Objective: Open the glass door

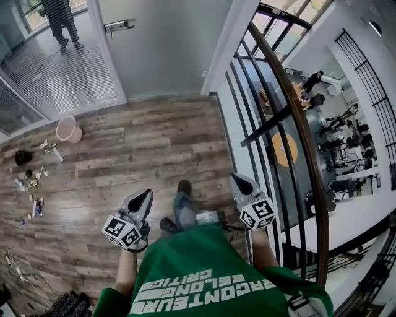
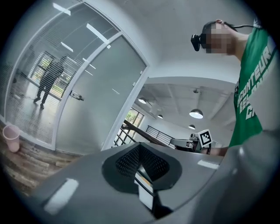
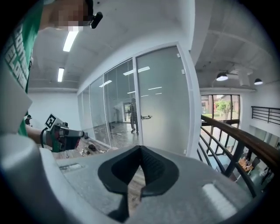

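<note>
The frosted glass door point(image 1: 164, 46) stands closed at the far end of the wooden floor, its metal handle point(image 1: 119, 25) on the door's left edge. It also shows in the left gripper view as the door point(image 2: 103, 107) with handle point(image 2: 75, 96), and in the right gripper view as the door point(image 3: 162, 103) with handle point(image 3: 145, 117). My left gripper point(image 1: 143, 198) and right gripper point(image 1: 239, 181) are held low near my body, far from the door. Both point toward it, jaws shut on nothing. From their own cameras, the left gripper point(image 2: 140, 148) and right gripper point(image 3: 140, 151) show tips touching.
A black railing with a wooden handrail point(image 1: 296, 117) runs along the right, over a drop to a lower floor. A pink bucket point(image 1: 68, 129) and small clutter point(image 1: 31, 179) lie by the glass wall on the left. A person point(image 1: 60, 18) walks behind the glass.
</note>
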Tool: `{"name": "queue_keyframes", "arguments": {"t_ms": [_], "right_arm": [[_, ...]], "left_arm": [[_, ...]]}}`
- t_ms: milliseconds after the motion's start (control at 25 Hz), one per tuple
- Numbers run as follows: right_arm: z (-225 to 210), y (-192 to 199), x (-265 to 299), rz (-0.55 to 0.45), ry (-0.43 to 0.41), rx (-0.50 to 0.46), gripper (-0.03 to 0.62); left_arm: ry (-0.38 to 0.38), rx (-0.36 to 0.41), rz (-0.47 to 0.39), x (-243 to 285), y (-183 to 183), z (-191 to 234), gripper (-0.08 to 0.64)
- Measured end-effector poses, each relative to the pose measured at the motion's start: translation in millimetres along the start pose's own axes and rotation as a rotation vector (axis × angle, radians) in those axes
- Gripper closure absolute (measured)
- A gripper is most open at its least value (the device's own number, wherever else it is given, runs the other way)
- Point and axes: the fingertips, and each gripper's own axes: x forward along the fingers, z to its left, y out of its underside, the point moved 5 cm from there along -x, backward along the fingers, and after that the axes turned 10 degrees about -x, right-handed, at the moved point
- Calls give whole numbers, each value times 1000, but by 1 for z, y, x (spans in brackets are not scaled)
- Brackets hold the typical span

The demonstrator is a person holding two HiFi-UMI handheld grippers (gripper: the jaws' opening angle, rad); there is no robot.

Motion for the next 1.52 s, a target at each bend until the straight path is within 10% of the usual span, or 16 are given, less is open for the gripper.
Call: {"name": "queue_keyframes", "arguments": {"t_ms": [680, 1520], "right_arm": [[-130, -34, 168, -73, -100, 17, 598], [-205, -82, 316, -28, -131, -58, 598]], "left_arm": [[-134, 169, 72, 138, -101, 65, 543], [-150, 135, -15, 253, -201, 177, 543]]}}
